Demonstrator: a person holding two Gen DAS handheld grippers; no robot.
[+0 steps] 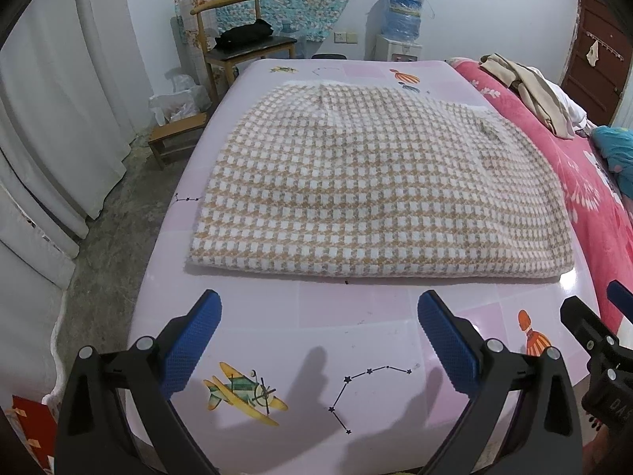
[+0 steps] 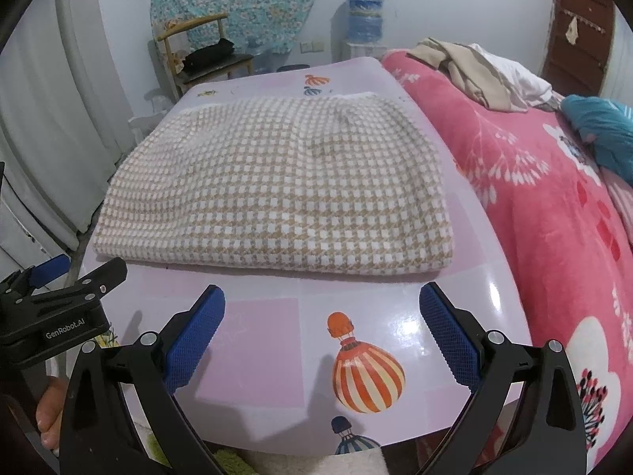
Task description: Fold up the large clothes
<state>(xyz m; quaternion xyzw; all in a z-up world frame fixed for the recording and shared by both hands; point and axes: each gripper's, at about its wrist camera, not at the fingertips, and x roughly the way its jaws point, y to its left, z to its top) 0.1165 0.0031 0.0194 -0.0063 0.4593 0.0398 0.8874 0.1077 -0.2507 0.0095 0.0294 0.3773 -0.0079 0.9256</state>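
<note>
A tan-and-white checked garment (image 1: 368, 186) lies folded into a flat rectangle on the pink table (image 1: 336, 308); it also shows in the right wrist view (image 2: 277, 190). My left gripper (image 1: 318, 308) is open and empty, held over the table's near edge, short of the garment's front fold. My right gripper (image 2: 322, 304) is open and empty, likewise just in front of the garment. The right gripper shows at the right edge of the left wrist view (image 1: 601, 328); the left gripper shows at the left edge of the right wrist view (image 2: 51, 301).
A bed with a pink flowered blanket (image 2: 554, 206) adjoins the table's right side, with beige clothes (image 2: 474, 71) and a teal item (image 2: 605, 130) on it. A wooden chair (image 1: 245, 43), a low stool (image 1: 174, 138) and white curtains (image 1: 51, 118) stand to the left. A water dispenser (image 1: 401, 19) stands behind.
</note>
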